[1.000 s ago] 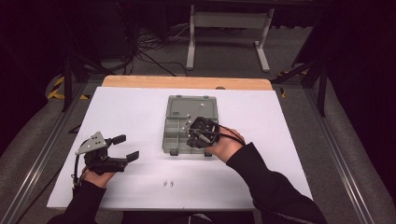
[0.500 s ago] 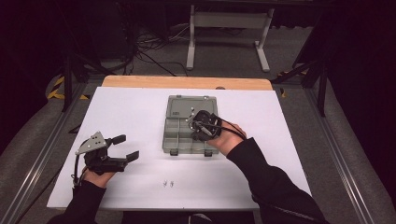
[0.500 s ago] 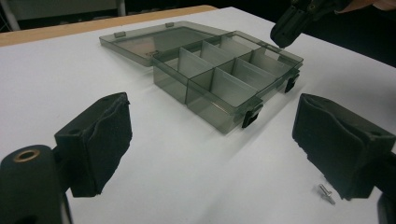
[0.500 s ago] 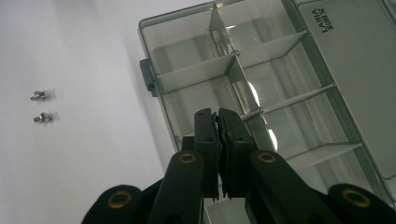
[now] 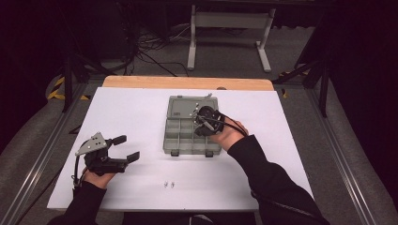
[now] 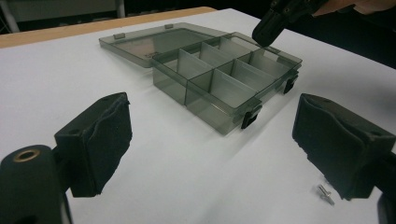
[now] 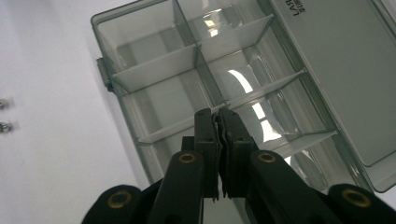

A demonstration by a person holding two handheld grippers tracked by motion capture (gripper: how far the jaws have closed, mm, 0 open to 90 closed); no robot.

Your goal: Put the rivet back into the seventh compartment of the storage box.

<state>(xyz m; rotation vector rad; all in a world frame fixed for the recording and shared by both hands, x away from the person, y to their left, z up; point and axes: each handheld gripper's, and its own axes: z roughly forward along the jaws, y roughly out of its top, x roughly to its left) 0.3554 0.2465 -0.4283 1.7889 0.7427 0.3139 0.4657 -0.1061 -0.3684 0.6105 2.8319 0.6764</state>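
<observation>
- Rightward drift since earlier: right gripper (image 5: 202,125), jaws together on nothing visible, hovers over smoky compartmented plastic organiser box (image 5: 180,140), probably to deposit.
- Left gripper (image 5: 126,147) parked, jaws apart, beside two small metal screws (image 5: 169,184).

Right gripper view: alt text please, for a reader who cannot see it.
The right gripper, its black jaws shut together, points down over an open, smoky-clear compartment box with white dividers on a white table. The box's lid lies flat at right; two small screws sit at the left edge.
</observation>
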